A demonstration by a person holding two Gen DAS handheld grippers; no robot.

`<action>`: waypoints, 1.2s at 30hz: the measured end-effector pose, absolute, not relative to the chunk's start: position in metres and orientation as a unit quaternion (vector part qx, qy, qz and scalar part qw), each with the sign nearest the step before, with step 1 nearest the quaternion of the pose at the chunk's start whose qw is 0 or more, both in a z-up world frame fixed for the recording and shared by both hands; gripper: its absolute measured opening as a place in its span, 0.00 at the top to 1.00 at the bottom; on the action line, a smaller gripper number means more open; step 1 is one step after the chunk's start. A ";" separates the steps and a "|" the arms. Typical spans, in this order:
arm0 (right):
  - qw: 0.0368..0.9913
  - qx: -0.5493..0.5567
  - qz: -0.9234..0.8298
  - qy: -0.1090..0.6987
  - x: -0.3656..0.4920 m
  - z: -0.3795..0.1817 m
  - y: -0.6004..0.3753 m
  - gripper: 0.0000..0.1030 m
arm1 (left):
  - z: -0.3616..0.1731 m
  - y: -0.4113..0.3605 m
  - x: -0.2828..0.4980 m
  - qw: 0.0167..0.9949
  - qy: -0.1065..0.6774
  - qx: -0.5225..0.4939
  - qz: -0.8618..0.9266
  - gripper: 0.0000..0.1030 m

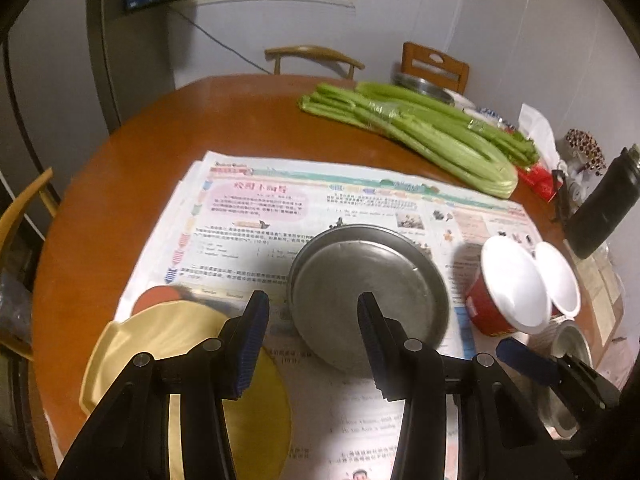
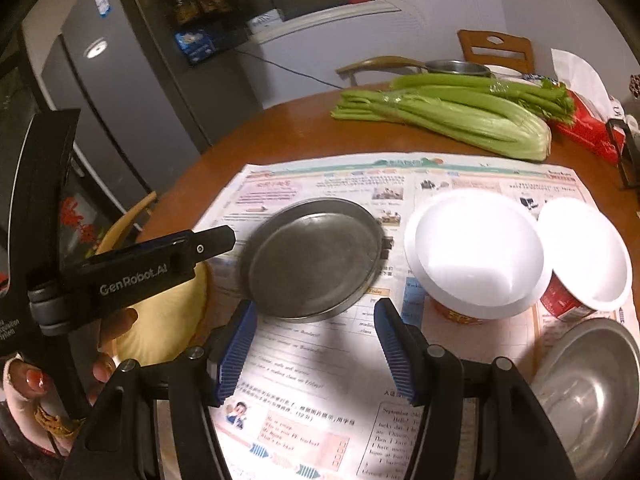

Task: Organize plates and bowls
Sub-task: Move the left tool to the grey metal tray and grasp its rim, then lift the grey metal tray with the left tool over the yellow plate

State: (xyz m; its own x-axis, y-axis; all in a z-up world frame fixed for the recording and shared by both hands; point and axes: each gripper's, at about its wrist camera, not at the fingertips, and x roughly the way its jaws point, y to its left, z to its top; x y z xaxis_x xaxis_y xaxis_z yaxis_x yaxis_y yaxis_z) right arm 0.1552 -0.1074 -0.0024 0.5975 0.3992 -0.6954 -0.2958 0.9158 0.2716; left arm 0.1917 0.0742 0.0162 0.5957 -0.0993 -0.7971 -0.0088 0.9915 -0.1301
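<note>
A round steel plate [image 1: 368,276] [image 2: 312,256] lies on the newspaper [image 1: 248,216] at the table's middle. My left gripper [image 1: 312,298] hovers open over the plate's near left rim, touching nothing. A yellow plate [image 1: 160,340] [image 2: 172,320] lies under it to the left. My right gripper [image 2: 316,304] is open too, just short of the steel plate's near edge. Two red paper bowls with white insides [image 2: 476,252] [image 2: 588,256] stand right of the plate. A steel bowl [image 2: 592,392] sits at the near right.
A bundle of celery [image 1: 420,136] lies across the far side of the round wooden table [image 1: 120,184]. A black bottle [image 1: 604,208] and clutter stand at the right edge. Chairs [image 1: 316,56] ring the table. A grey fridge [image 2: 120,100] stands at the left.
</note>
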 end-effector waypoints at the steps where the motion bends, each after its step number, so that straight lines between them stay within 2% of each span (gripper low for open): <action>1: 0.890 0.063 0.194 0.408 0.158 -0.007 -0.105 0.41 | 0.011 0.075 0.197 0.889 0.454 -0.060 -0.024 0.54; 22: 0.881 0.075 0.155 0.441 0.201 -0.041 -0.089 0.41 | -0.026 0.078 0.242 0.872 0.485 -0.065 -0.023 0.54; 29: 0.882 0.061 0.153 0.441 0.206 -0.047 -0.083 0.40 | -0.036 0.074 0.245 0.867 0.494 -0.060 -0.030 0.70; 36: 0.887 0.046 0.157 0.432 0.206 -0.047 -0.078 0.39 | -0.035 0.073 0.242 0.869 0.492 -0.052 -0.025 0.71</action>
State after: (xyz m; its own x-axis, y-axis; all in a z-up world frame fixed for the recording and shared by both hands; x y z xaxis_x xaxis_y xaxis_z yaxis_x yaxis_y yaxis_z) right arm 0.2059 -0.0781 -0.0466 0.5767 0.3190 -0.7521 -0.2391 0.9462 0.2180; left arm 0.2421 0.0734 -0.0349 0.5142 -0.0952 -0.8524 -0.0067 0.9933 -0.1150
